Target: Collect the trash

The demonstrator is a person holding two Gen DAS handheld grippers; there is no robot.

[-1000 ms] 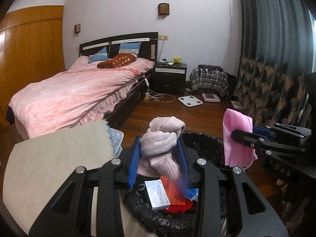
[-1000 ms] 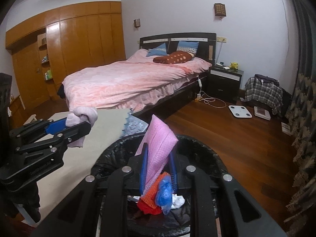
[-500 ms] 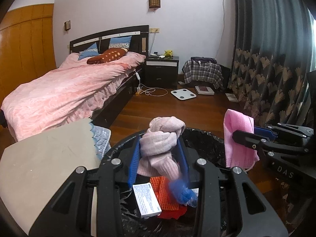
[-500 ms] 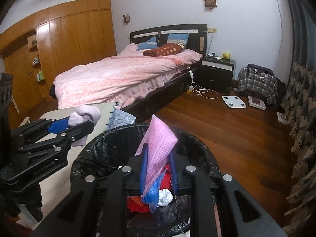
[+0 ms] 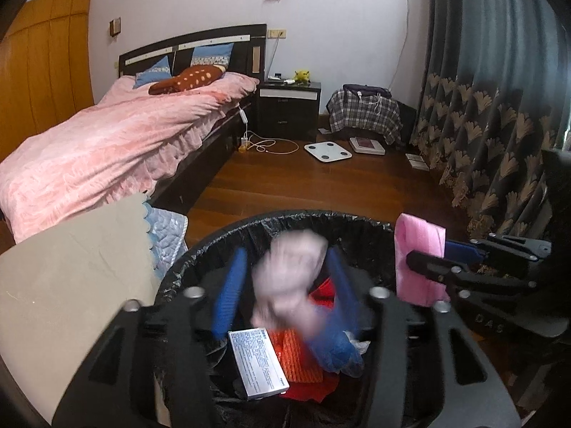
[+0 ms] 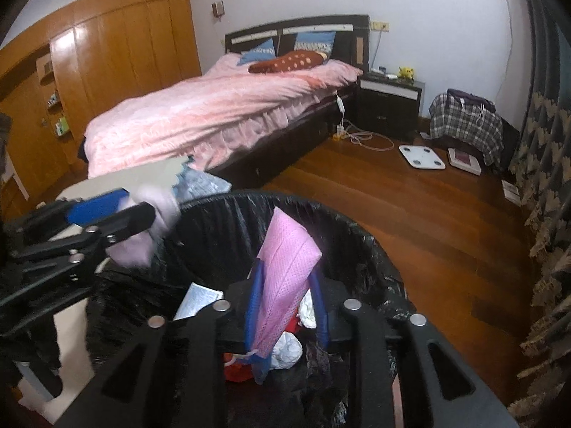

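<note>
A bin lined with a black bag (image 5: 214, 246) stands right below both grippers. My left gripper (image 5: 287, 253) hangs over it, jaws opening. A pale pink knitted sock (image 5: 289, 281) is blurred between the blue pads (image 5: 232, 292), clear of both. In the right wrist view my right gripper (image 6: 285, 271) is also over the bin (image 6: 357, 235), jaws opening. A pink face mask (image 6: 285, 278) stands loose between them, leaning on the left pad (image 6: 254, 306). Inside the bin lie a white box (image 5: 258, 363), a red-orange piece (image 5: 296, 356) and blue plastic (image 5: 335, 349).
A beige-covered surface (image 5: 71, 278) with a quilted blue cloth (image 5: 167, 228) touches the bin on the left. Behind are a pink bed (image 5: 107, 142), wooden floor with white scales (image 5: 326, 151), and a dark patterned curtain (image 5: 481, 125) on the right.
Both grippers have sunk closer to the bin, which now fills more of each view. Both pairs of jaws have widened; the sock has come loose and blurs, while the mask stands between wider pads.
</note>
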